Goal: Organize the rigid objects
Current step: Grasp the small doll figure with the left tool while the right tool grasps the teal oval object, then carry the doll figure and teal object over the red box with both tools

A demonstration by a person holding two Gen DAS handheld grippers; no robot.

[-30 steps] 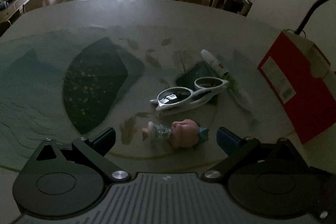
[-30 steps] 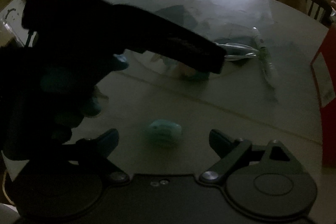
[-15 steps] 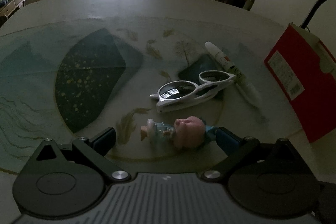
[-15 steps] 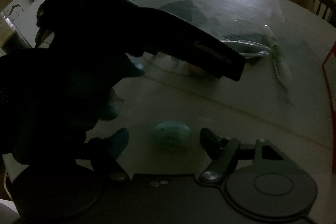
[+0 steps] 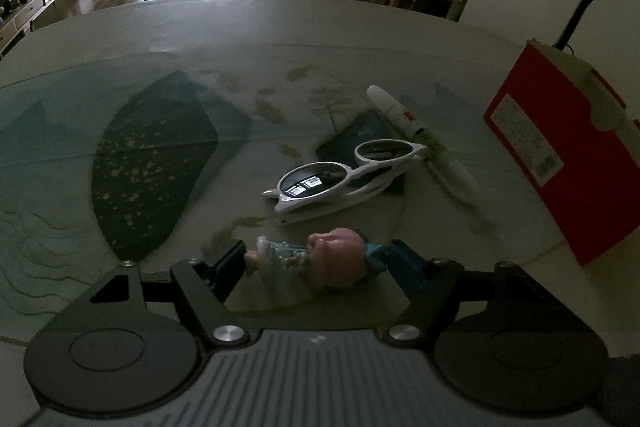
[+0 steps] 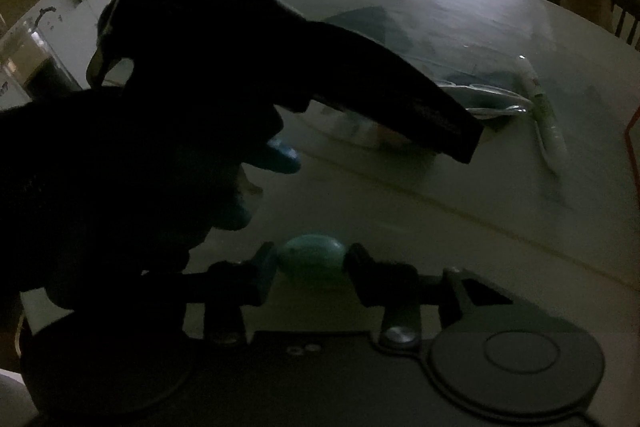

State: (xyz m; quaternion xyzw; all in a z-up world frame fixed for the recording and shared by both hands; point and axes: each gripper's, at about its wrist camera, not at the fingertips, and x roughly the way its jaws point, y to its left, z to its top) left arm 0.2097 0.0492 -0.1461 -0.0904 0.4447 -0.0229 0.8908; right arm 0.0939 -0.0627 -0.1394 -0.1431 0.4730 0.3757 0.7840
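The left gripper (image 5: 318, 261) had just been closing, and its jaws stood at either end of the little doll (image 5: 316, 261) lying on the table (image 5: 360, 39): left pad against the feet, right pad at the blue piece behind the pink head. On the right side, the right gripper (image 6: 310, 261) had just been narrowing too, and its pads now pinched the small teal egg-shaped object (image 6: 312, 257) on the tabletop. Just beyond the doll lay white sunglasses (image 5: 344, 175), folded, stickers on one lens, unreadable. A white marker (image 5: 416, 135) lay beside them, print too small to read. The red box (image 5: 560, 163) stood closed; its white label was illegible.
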